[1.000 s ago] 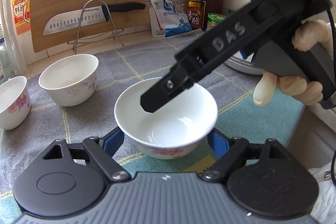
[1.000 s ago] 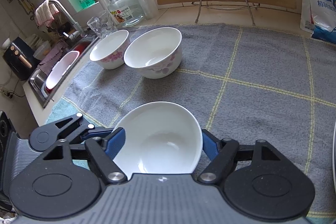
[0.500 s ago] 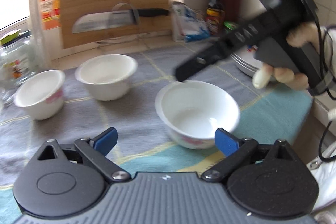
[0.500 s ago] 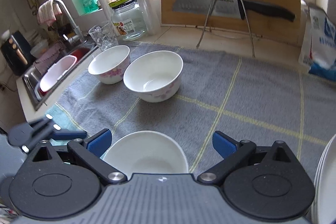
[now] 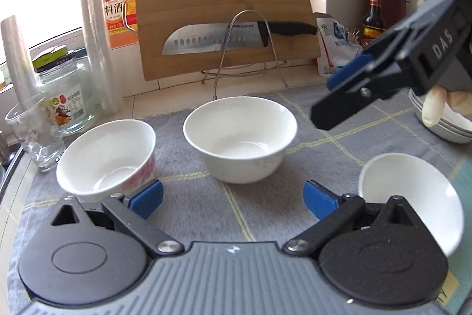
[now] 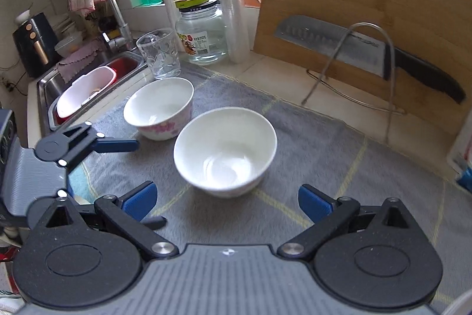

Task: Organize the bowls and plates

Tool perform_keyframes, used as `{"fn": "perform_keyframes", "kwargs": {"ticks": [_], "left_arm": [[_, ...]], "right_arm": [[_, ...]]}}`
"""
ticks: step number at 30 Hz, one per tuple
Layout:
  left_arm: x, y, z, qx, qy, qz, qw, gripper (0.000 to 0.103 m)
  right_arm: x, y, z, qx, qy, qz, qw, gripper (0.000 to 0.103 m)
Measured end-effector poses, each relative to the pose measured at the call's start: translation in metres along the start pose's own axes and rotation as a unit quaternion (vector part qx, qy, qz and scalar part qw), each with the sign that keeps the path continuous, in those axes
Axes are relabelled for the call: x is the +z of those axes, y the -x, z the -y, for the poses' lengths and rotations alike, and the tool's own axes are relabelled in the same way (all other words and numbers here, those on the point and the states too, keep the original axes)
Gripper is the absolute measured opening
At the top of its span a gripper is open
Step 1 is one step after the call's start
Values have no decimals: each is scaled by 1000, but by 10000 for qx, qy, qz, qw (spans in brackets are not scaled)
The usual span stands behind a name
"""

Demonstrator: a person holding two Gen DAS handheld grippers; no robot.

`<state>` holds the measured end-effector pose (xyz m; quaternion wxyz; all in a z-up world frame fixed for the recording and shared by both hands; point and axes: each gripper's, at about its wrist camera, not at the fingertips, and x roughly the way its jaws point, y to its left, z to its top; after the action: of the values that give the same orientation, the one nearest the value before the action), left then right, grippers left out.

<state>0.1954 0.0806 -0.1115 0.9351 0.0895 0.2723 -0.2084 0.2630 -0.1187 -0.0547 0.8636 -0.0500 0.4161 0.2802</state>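
Note:
Three white bowls stand on a grey towel (image 5: 188,197). In the left wrist view a flowered bowl (image 5: 107,157) is at left, a plain bowl (image 5: 240,138) in the middle, a third bowl (image 5: 413,194) at right by my right finger. My left gripper (image 5: 233,198) is open and empty, facing the middle bowl. My right gripper (image 6: 227,200) is open and empty just in front of the middle bowl (image 6: 225,151); the flowered bowl (image 6: 159,108) lies beyond it. The right gripper also shows in the left wrist view (image 5: 339,96), above the towel. A stack of plates (image 5: 442,123) sits at far right.
A cutting board (image 5: 224,11) with a knife (image 5: 236,37) on a wire stand leans on the back wall. A glass (image 6: 159,53), a jar (image 6: 203,31) and bottles stand at back left. The sink (image 6: 88,84) with a faucet is left of the towel.
Both grippers opened and let go of the third bowl, then pulled back and swung left toward the other two bowls. The third bowl now stands on the towel at right.

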Motion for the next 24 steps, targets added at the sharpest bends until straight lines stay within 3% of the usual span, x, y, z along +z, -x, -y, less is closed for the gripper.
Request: {"fn": "perform_keyframes", "kwargs": {"ticks": [8, 13, 24], "left_arm": [[4, -28, 6, -170, 17, -25, 9999, 98], [10, -36, 9, -184, -39, 3, 9998, 94], [14, -45, 8, -230, -36, -6, 9997, 86]], "right_arm": [[19, -36, 10, 131, 189, -224, 9995, 100], [26, -50, 13, 205, 232, -311, 9990, 92], [36, -68, 19, 324, 236, -460, 9981, 83]]}}
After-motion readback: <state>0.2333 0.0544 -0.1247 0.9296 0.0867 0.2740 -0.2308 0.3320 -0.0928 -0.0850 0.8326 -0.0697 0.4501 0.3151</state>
